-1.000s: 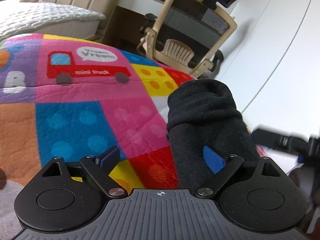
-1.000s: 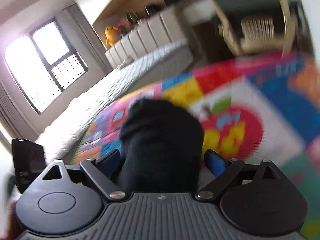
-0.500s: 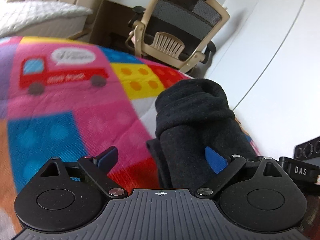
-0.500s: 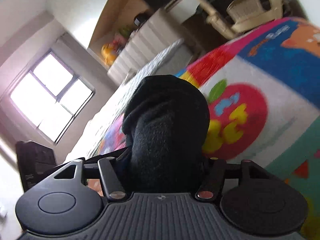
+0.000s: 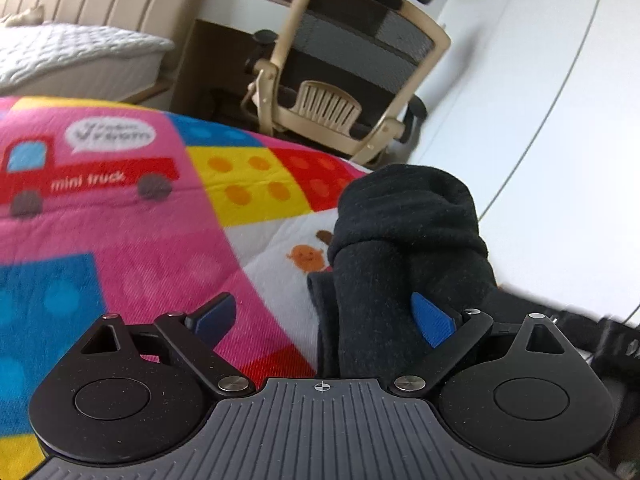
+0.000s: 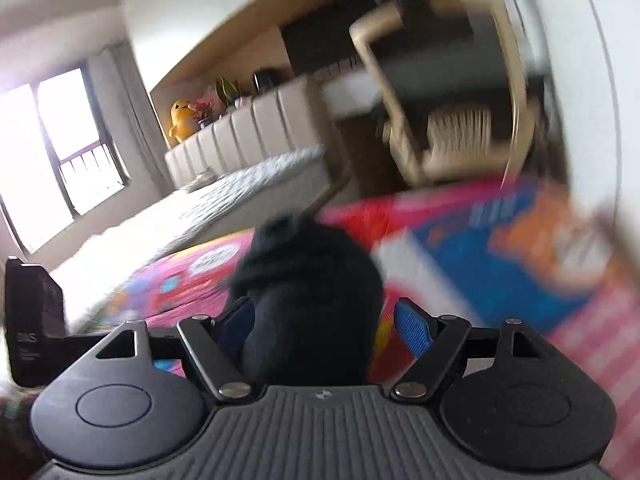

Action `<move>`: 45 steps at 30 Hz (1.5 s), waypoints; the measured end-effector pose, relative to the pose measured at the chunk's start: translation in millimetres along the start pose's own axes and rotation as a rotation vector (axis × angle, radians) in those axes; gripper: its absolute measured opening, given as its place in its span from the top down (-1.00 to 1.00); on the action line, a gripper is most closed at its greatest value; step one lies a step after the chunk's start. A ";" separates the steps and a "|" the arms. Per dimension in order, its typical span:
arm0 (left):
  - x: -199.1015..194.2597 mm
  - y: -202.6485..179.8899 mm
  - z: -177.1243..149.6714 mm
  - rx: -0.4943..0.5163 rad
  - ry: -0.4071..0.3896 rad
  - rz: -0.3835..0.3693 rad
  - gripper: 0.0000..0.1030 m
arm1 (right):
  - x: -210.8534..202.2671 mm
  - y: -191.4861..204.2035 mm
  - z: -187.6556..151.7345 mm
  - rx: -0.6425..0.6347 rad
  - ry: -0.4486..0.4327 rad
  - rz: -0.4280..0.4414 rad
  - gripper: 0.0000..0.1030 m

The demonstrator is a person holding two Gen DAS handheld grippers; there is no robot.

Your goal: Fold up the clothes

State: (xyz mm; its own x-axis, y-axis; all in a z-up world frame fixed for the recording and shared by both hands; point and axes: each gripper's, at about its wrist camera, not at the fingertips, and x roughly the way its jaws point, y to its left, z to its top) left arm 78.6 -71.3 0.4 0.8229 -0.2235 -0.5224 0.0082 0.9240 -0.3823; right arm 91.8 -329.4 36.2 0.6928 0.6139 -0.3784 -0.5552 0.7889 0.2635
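Observation:
A black knitted garment (image 5: 404, 248), rolled into a thick bundle, lies on the colourful play blanket (image 5: 120, 248). My left gripper (image 5: 324, 316) is open; the bundle rests against its right blue finger (image 5: 432, 320) and the left finger is clear of it. In the blurred right wrist view the same bundle (image 6: 312, 300) sits between the blue fingers of my right gripper (image 6: 320, 324), which is open around it. The left gripper's body (image 6: 32, 320) shows at that view's left edge.
A beige office chair (image 5: 348, 72) stands beyond the blanket's far edge, beside a white wall (image 5: 540, 80). A bed with a quilted white cover (image 5: 72, 52) and padded headboard lies at the back left. A window (image 6: 48, 152) is far left.
My right gripper was shut on the bundle half a second ago and has now opened, swinging fast. The left gripper shifted slightly, still open beside the bundle.

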 end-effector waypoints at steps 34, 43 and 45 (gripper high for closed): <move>2.0 2.9 -9.2 -0.010 -0.002 -0.063 -0.99 | 47.2 6.1 9.6 0.144 0.209 0.015 -0.47; 1.3 3.7 -9.3 -0.018 -0.007 -0.055 -1.00 | 36.2 43.4 37.3 -0.084 0.095 -0.045 0.31; 1.4 4.4 -9.2 -0.023 -0.007 -0.054 -1.00 | 42.9 42.8 46.9 -0.071 0.100 -0.046 0.32</move>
State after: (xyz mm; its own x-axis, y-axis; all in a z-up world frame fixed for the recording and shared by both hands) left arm 74.6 -70.3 -9.0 0.8256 -0.2705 -0.4953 0.0397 0.9033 -0.4272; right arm 119.3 -268.0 72.9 0.6709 0.5686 -0.4761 -0.5575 0.8100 0.1818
